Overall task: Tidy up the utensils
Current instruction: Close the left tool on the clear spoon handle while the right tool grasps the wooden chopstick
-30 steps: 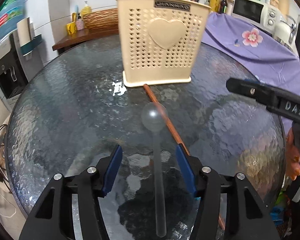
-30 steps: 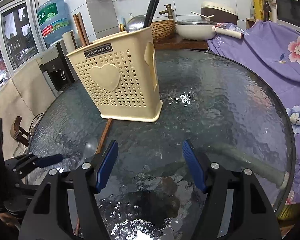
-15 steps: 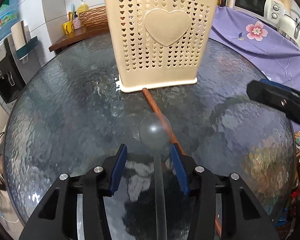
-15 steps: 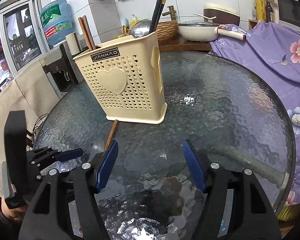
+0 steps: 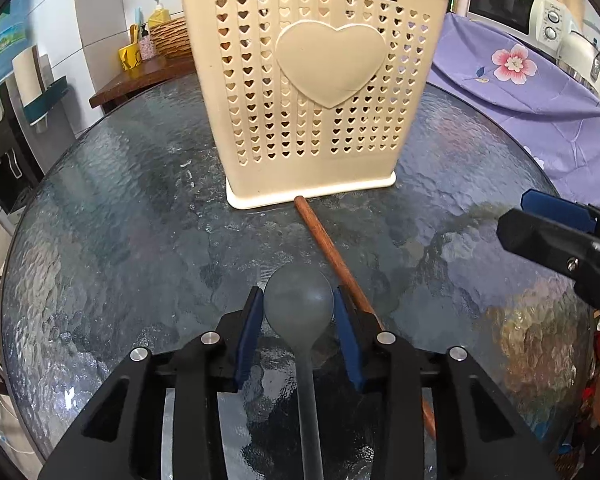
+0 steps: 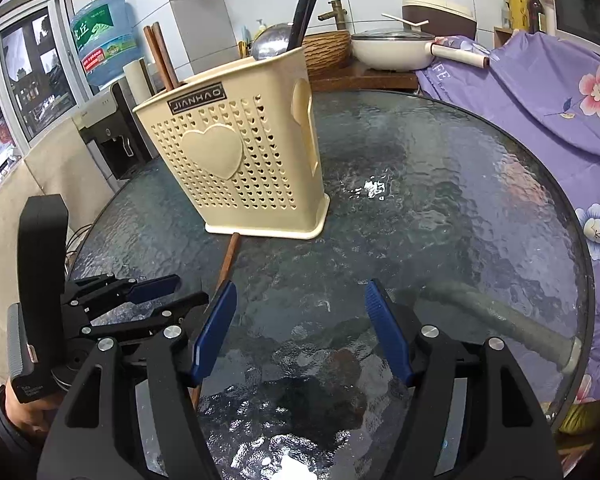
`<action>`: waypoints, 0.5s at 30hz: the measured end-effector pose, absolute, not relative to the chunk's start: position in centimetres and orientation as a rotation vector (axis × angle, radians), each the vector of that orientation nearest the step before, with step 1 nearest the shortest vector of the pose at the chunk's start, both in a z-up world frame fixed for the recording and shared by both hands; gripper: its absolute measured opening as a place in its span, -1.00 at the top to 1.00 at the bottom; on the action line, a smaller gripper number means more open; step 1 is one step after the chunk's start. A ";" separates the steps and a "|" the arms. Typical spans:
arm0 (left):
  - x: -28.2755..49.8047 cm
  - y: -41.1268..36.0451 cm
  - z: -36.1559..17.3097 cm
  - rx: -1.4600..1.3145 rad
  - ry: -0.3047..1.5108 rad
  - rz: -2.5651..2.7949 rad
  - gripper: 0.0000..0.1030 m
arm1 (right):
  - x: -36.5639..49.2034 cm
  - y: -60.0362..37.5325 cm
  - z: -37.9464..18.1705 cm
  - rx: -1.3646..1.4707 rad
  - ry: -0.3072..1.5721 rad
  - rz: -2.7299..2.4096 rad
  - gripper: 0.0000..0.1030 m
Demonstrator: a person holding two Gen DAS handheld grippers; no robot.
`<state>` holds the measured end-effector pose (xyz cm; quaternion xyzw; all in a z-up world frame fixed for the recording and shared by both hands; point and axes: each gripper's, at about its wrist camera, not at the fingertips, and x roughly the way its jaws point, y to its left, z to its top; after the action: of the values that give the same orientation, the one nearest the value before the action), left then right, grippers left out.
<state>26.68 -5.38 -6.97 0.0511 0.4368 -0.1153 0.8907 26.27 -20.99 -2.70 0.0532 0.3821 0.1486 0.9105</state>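
Left wrist view: left gripper point(image 5: 299, 308) low over the round textured-glass worktop point(image 5: 112, 220), its blue pads point(image 5: 247, 334) closed in on either side of the bowl of a translucent grey spoon point(image 5: 299, 306) — pads appear to touch the bowl's edges, though firm contact cannot be confirmed. Spoon handle runs back between the fingers toward the camera. One brown wooden chopstick point(image 5: 332, 258) lies flat on the glass, one end just in front of the base of the holder, the shaft passing diagonally beside the spoon bowl and under the gripper's right finger. Cream perforated utensil holder point(image 5: 320, 92) stands upright beyond the spoon, heart panel and "JIANHAO" label facing the camera. Right gripper point(image 5: 548, 226) enters at the right edge, off the glass surface, well apart from the spoon. Purple floral cloth point(image 5: 540, 92) lies beyond the worktop on the right; a microwave point(image 5: 508, 6) stands behind it. Right wrist view: right gripper point(image 6: 300, 328) with jaws spread wide, nothing between them, above bare glass near the worktop's point(image 6: 440, 200) near edge. Utensil holder point(image 6: 236, 160) upright at centre-left, containing brown chopsticks point(image 6: 160, 56), dark chopsticks point(image 6: 306, 0) and a metal ladle point(image 6: 272, 44). Loose chopstick point(image 6: 230, 258) runs from the holder's base toward the left finger. Left gripper point(image 6: 160, 296) at lower left, jaws drawn near together; the spoon is not discernible here. White pan point(image 6: 392, 50) on a wooden counter behind.
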 end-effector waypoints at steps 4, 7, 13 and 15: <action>26.4 -3.9 -6.6 0.059 0.898 -0.224 0.32 | 26.8 -19.6 -3.2 0.074 0.832 0.323 -0.30; 25.9 -1.8 -5.9 0.002 0.873 -0.198 0.32 | 27.5 -18.1 -3.9 0.029 0.877 0.348 -0.30; 25.2 2.1 -3.6 -0.104 0.810 -0.136 0.32 | 29.2 -13.4 -5.2 -0.068 0.961 0.423 -0.28; 24.9 3.0 -2.7 -0.119 0.780 -0.117 0.32 | 30.1 -12.1 -5.5 -0.098 0.976 0.420 -0.16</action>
<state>24.92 2.99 -2.73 -0.0578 0.3796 -0.0567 0.9216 30.09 -12.06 -5.50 -0.0466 0.4654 0.2000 0.8610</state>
